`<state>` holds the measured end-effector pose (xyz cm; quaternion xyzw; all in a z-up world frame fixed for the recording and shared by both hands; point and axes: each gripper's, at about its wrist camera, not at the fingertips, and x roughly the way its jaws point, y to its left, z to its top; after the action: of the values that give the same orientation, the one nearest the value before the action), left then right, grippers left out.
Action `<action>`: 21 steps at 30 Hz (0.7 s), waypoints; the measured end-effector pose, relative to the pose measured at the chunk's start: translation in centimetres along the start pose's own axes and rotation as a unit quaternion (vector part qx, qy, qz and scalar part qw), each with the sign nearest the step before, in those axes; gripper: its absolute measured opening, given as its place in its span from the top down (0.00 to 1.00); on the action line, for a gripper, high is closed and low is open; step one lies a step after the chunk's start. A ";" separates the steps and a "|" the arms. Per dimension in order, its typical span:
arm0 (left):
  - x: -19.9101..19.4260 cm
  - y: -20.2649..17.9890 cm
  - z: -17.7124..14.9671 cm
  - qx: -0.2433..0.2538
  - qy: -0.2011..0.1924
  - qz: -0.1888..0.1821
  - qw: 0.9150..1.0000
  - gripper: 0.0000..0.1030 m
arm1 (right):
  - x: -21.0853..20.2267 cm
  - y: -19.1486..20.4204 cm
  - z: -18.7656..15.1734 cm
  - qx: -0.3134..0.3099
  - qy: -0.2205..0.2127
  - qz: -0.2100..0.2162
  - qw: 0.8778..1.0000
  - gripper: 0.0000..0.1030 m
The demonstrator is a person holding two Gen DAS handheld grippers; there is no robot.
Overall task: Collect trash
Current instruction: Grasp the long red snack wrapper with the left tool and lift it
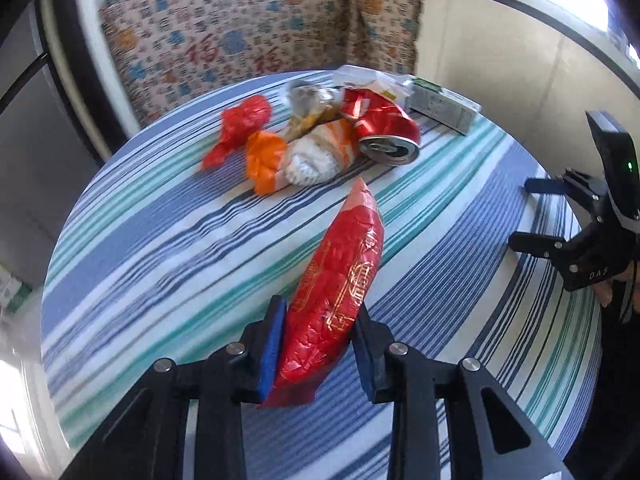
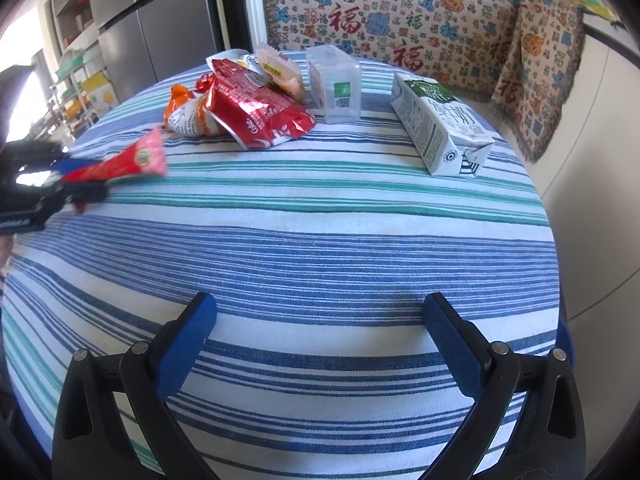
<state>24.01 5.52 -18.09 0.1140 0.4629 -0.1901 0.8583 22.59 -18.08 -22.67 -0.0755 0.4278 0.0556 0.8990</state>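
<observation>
My left gripper [image 1: 320, 332] is shut on a long red wrapper with gold print [image 1: 340, 280] and holds it above the striped table [image 1: 160, 240]; it also shows in the right wrist view [image 2: 124, 160]. Farther back lies a trash pile: a crushed red can [image 1: 384, 128], an orange-and-white wrapper [image 1: 296, 156], a red plastic scrap [image 1: 240, 124]. My right gripper [image 2: 320, 320] is open and empty over the table's near side; it shows at the right edge of the left wrist view [image 1: 536, 212].
A green-and-white milk carton [image 2: 440, 128] lies at the right. A clear plastic box [image 2: 336, 84] stands behind the pile [image 2: 256, 100]. A cushioned bench with patterned cloth [image 2: 400, 12] curves around the table's far side. A fridge [image 2: 160, 20] stands at the back left.
</observation>
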 end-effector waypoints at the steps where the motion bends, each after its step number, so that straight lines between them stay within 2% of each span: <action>1: -0.6 0.3 -0.6 -0.038 -0.004 0.015 0.999 0.68 | 0.0 0.0 0.0 0.000 0.000 0.000 1.000 0.00; 3: -1.6 1.0 -1.7 -0.114 -0.008 0.035 0.993 0.68 | 0.0 0.0 0.0 -0.001 0.000 -0.001 1.000 0.00; 5: -2.0 1.2 -2.3 -0.152 -0.016 0.050 0.987 0.66 | 0.0 0.0 0.1 0.000 0.001 -0.002 1.000 0.00; 7: -1.6 0.9 -2.1 -0.149 -0.019 0.057 0.987 0.63 | 0.0 -0.2 0.1 0.000 0.001 -0.002 1.000 0.00; 9: -0.6 0.6 -1.8 -0.137 -0.003 0.061 0.989 0.61 | -0.1 -0.2 0.0 0.004 -0.001 -0.002 1.000 0.01; 11: 0.3 0.6 -1.6 -0.122 0.002 0.062 0.991 0.39 | -0.5 -0.9 -0.3 0.021 -0.007 -0.001 1.000 0.01; 12: 0.5 0.5 -1.7 -0.116 -0.003 0.065 0.991 0.36 | -0.6 -1.4 -0.4 0.028 -0.006 -0.007 1.000 0.01; 16: 1.6 0.9 -1.7 -0.111 -0.001 0.059 0.992 0.33 | -0.4 -4.0 -0.2 0.044 0.003 -0.041 0.998 0.01; 21: 2.0 1.9 -1.0 -0.125 -0.014 0.072 0.989 0.31 | 0.9 -7.1 1.8 0.061 0.024 -0.053 0.996 0.00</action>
<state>25.06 7.14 -20.30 0.0358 0.4615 -0.0704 0.8836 25.63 -24.65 -21.64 -0.0443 0.4473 -0.0207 0.8931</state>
